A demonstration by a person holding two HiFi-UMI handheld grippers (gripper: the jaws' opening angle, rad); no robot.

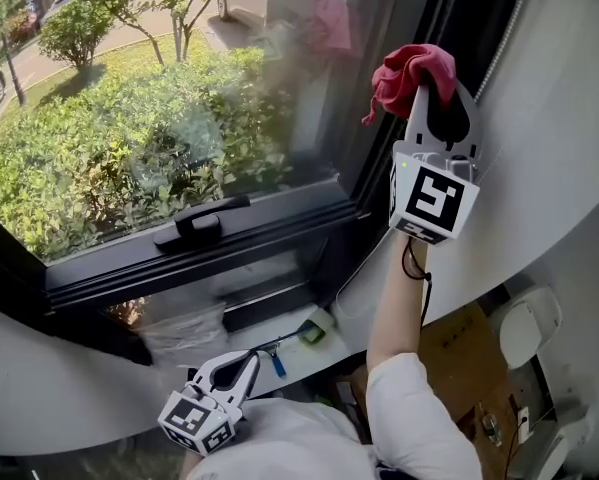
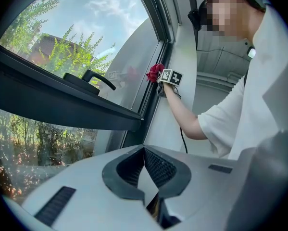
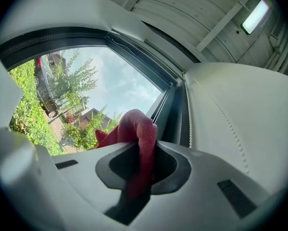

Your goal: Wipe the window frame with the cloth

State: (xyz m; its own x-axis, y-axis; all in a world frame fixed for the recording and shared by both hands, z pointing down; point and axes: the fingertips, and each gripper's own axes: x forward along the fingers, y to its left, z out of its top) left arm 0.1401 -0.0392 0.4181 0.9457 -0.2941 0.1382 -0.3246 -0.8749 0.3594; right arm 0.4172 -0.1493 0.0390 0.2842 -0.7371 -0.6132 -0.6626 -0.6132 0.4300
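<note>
The right tongs (image 1: 434,93) are raised in front of the window and clenched on a red cloth (image 1: 409,68). In the right gripper view a fold of the cloth (image 3: 141,129) runs down between the two jaws, and the rest bunches above their tips. The bunch sits against the dark upright of the window frame (image 1: 364,168), near the right edge of the glass, where the frame meets a pale curved wall (image 1: 549,148). From the left gripper view the cloth (image 2: 155,72) shows as a small red wad at the upright. It is just past the marker cube (image 2: 171,76) of the right tongs, which are held up on a bare forearm (image 2: 182,117) coming out of a white sleeve (image 2: 220,124).

The left tongs (image 1: 247,360) hang low, close to the person's body and below the window's bottom edge. They are well apart from the cloth. Their own view shows the jaws (image 2: 144,150) clenched with the tips meeting and nothing between them.

A black handle (image 1: 201,223) lies along the bottom rail of the frame, left of the upright and clear of both tongs. In the left gripper view the handle (image 2: 93,78) stands out from the dark rail. Green bushes (image 1: 129,138) fill the glass outside. Under the rail, a few small items lie on the ledge (image 1: 279,353), too small to tell what they are.
</note>
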